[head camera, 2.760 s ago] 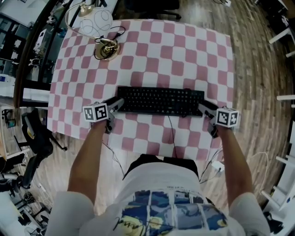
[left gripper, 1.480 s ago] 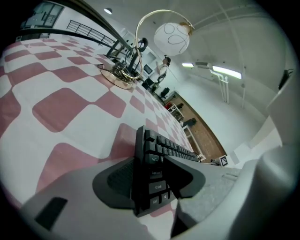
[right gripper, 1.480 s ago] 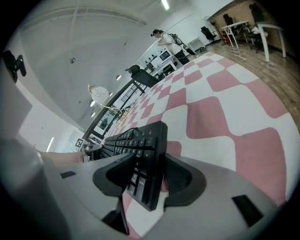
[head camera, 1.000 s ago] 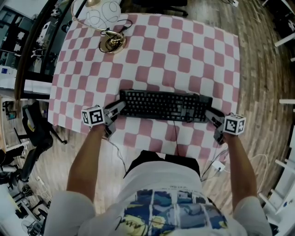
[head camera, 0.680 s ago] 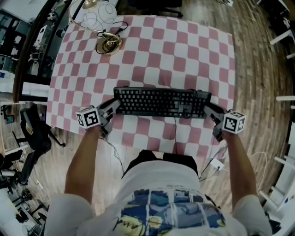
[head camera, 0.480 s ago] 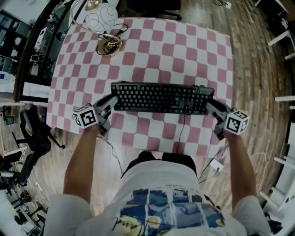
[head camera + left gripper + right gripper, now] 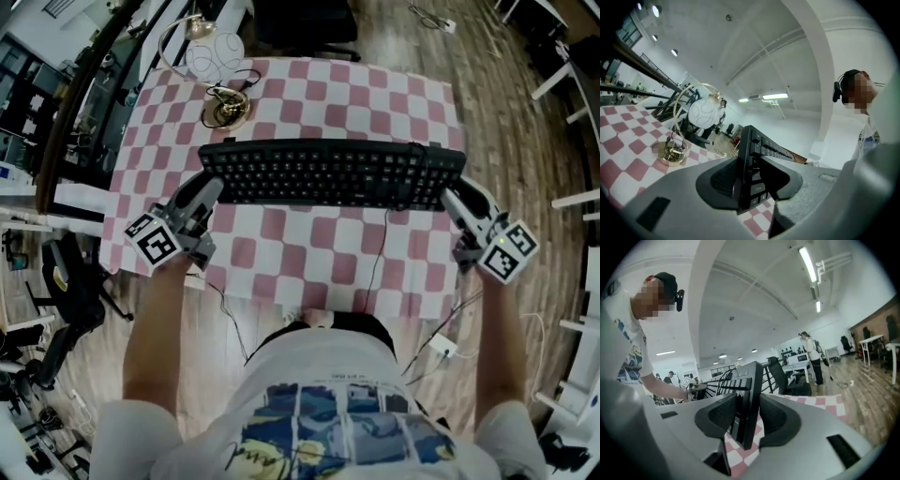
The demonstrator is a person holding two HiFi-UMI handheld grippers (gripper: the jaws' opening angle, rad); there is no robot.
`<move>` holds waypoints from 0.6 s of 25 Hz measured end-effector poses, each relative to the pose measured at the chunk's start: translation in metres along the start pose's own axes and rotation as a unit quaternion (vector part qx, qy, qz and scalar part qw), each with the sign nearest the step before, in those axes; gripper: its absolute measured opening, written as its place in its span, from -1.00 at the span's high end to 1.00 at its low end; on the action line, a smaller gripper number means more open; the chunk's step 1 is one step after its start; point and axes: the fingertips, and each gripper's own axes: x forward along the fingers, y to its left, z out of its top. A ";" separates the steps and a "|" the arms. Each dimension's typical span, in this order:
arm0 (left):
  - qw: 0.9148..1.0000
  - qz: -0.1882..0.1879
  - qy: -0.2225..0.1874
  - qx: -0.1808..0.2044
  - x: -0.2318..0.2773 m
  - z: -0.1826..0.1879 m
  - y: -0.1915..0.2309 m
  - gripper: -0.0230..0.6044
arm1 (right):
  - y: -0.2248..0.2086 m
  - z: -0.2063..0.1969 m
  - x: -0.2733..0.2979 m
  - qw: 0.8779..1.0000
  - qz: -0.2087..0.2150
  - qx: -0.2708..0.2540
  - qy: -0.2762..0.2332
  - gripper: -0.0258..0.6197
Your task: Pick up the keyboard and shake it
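A black keyboard hangs in the air above the pink-and-white checked table, held by both ends. My left gripper is shut on its left end, and my right gripper is shut on its right end. In both gripper views the keyboard stands on edge between the pads, keys facing the person. Its cable drops from the middle toward the near table edge.
A brass lamp base with a white globe shade stands at the table's far left corner. A dark office chair sits beyond the far edge. Shelving and clutter line the left side; wooden floor lies to the right.
Both grippers have lifted the keyboard off the table; it now looks larger and farther up the head view. The keyboard has tipped onto its edge as the wrists rolled.
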 end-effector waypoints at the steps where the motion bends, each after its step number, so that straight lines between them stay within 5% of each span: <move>1: 1.000 -0.010 -0.010 0.016 0.000 0.013 -0.008 0.48 | 0.005 0.013 -0.004 1.000 -0.002 -0.019 -0.013 0.46; 7: 0.991 -0.055 -0.067 0.105 -0.009 0.077 -0.058 0.48 | 0.035 0.067 -0.028 0.992 -0.020 -0.103 -0.067 0.46; 15: 0.977 -0.091 -0.094 0.168 -0.011 0.111 -0.103 0.48 | 0.053 0.107 -0.056 0.982 -0.043 -0.159 -0.095 0.46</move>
